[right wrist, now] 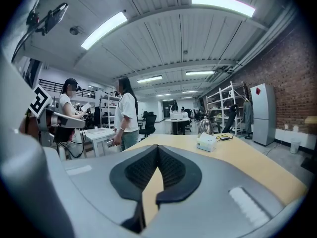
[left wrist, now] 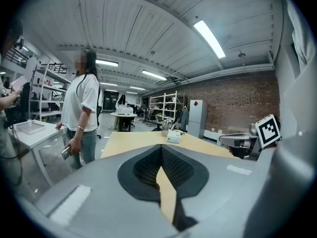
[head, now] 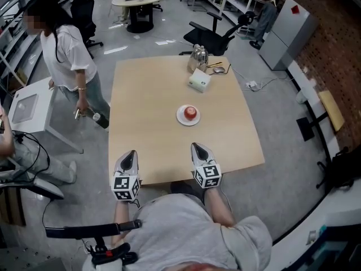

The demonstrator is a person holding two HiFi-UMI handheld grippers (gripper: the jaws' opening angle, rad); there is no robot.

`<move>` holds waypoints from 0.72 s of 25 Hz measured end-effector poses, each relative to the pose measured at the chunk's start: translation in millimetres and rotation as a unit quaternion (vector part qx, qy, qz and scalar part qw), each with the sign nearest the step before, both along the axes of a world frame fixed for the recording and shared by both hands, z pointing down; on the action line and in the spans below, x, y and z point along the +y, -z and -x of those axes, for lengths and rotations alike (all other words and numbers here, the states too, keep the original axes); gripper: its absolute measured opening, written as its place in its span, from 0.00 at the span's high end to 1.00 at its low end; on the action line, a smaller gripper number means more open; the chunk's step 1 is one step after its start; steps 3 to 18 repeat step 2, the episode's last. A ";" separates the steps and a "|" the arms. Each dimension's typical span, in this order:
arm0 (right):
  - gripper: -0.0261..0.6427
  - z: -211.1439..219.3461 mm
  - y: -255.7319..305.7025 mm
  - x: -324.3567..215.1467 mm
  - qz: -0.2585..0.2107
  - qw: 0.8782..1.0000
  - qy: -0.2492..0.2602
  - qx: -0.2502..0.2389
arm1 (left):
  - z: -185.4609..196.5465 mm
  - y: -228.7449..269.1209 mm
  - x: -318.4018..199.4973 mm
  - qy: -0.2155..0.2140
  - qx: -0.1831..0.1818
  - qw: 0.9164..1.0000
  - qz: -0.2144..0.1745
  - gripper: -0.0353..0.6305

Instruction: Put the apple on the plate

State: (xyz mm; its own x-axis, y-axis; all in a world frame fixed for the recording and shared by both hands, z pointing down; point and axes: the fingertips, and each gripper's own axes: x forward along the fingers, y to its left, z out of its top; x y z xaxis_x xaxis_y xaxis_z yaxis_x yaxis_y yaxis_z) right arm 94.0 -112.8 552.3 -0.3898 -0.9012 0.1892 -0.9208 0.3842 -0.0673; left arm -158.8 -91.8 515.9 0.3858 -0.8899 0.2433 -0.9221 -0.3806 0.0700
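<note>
A red apple (head: 191, 113) sits on a small white plate (head: 182, 118) near the middle of the tan table (head: 146, 95) in the head view. Both grippers rest at the table's near edge, well short of the plate. The left gripper (head: 128, 154) is to the plate's near left, and the right gripper (head: 197, 148) is just in front of it. In the left gripper view the left gripper (left wrist: 161, 148) has its jaw tips together with nothing between them. The right gripper (right wrist: 158, 148) looks the same in its own view. Neither gripper view shows the apple.
A white box (head: 199, 80) and a metal kettle (head: 198, 55) stand at the table's far side, next to a cable. A person (head: 67, 55) stands left of the table beside a white side table (head: 28, 109). An office chair (head: 211, 35) stands behind the table.
</note>
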 end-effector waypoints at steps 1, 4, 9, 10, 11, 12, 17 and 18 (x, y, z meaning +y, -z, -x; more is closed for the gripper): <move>0.95 0.3 0.2 -0.6 0.000 1.000 0.000 0.000 | 0.5 0.1 -0.7 0.000 0.000 1.000 0.000 0.92; 0.95 0.7 0.3 -1.2 -0.001 1.000 0.000 0.000 | 1.0 0.2 -1.5 0.000 0.000 1.000 -0.001 0.92; 0.95 0.7 0.3 -1.2 -0.001 1.000 0.000 0.000 | 1.0 0.2 -1.5 0.000 0.000 1.000 -0.001 0.92; 0.95 0.7 0.3 -1.2 -0.001 1.000 0.000 0.000 | 1.0 0.2 -1.5 0.000 0.000 1.000 -0.001 0.92; 0.95 0.7 0.3 -1.2 -0.001 1.000 0.000 0.000 | 1.0 0.2 -1.5 0.000 0.000 1.000 -0.001 0.92; 0.95 0.7 0.3 -1.2 -0.001 1.000 0.000 0.000 | 1.0 0.2 -1.5 0.000 0.000 1.000 -0.001 0.92; 0.95 0.7 0.3 -1.2 -0.001 1.000 0.000 0.000 | 1.0 0.2 -1.5 0.000 0.000 1.000 -0.001 0.92; 0.95 0.7 0.3 -1.2 -0.001 1.000 0.000 0.000 | 1.0 0.2 -1.5 0.000 0.000 1.000 -0.001 0.92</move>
